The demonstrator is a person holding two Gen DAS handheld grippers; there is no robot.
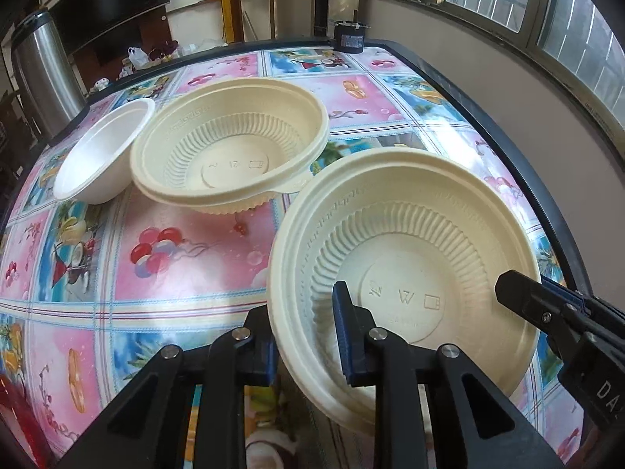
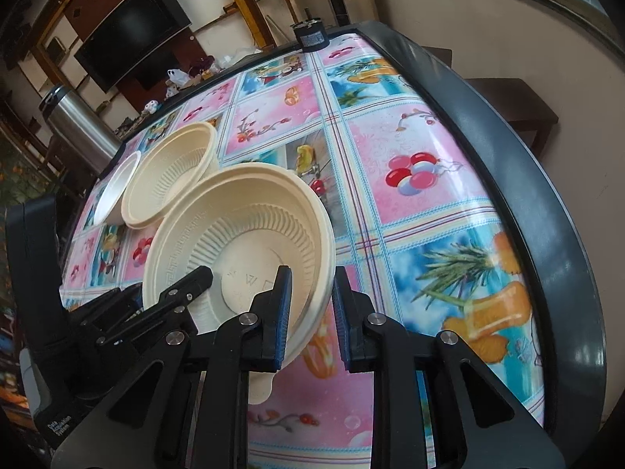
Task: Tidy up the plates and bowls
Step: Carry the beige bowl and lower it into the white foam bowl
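I've got the near cream ribbed bowl (image 1: 410,258) between both tools, tilted up off the patterned tablecloth (image 1: 187,265). My left gripper (image 1: 308,336) is pinching its near-left rim, one blue pad inside the bowl, the other outside the wall. My right gripper (image 2: 310,312) has the opposite rim, jaws pressed in on the wall with one pad inside and one outside; from the left wrist view its black finger (image 1: 519,293) reaches in over the bowl's right edge.

Farther back on the table, a second cream ribbed bowl (image 1: 230,144) sits nested in another of the same kind, and a plain white bowl (image 1: 103,152) leans against its left side, tipped. A steel canister (image 1: 43,70) stands off the table's far-left corner, and a small black cylinder (image 1: 349,37) sits on the far edge.
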